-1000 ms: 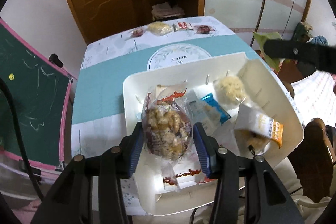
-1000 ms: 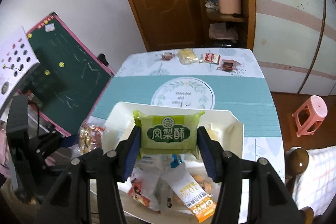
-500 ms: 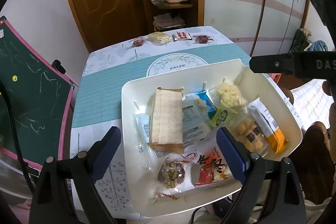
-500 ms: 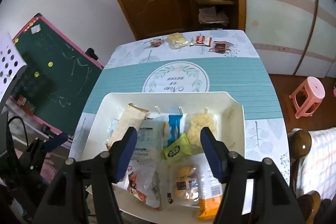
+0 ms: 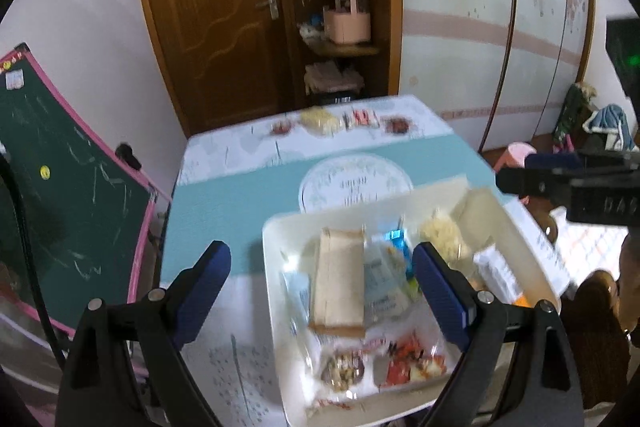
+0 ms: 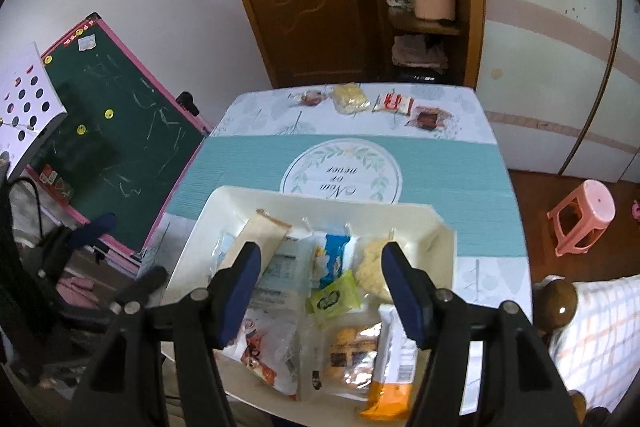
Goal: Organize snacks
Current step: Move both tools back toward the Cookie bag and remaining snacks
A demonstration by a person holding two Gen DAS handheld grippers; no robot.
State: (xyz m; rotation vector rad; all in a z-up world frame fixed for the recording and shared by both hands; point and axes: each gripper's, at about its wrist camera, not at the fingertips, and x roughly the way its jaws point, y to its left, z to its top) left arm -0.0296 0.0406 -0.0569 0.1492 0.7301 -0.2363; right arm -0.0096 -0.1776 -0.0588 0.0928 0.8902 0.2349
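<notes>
Now both grippers, left [image 5: 322, 293] and right [image 6: 320, 293], are held spread and empty above the white plastic tray [image 6: 442, 227], where the wrapped snacks [image 6: 332, 297] are gathered, probably so another packet [image 6: 350, 99] can be fetched.

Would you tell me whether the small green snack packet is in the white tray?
In: the small green snack packet lies inside the white tray among other wrappers.

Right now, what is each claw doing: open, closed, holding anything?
Left claw: open, holding nothing, jaws just opened.
Right claw: open, holding nothing, jaws just opened.
</notes>
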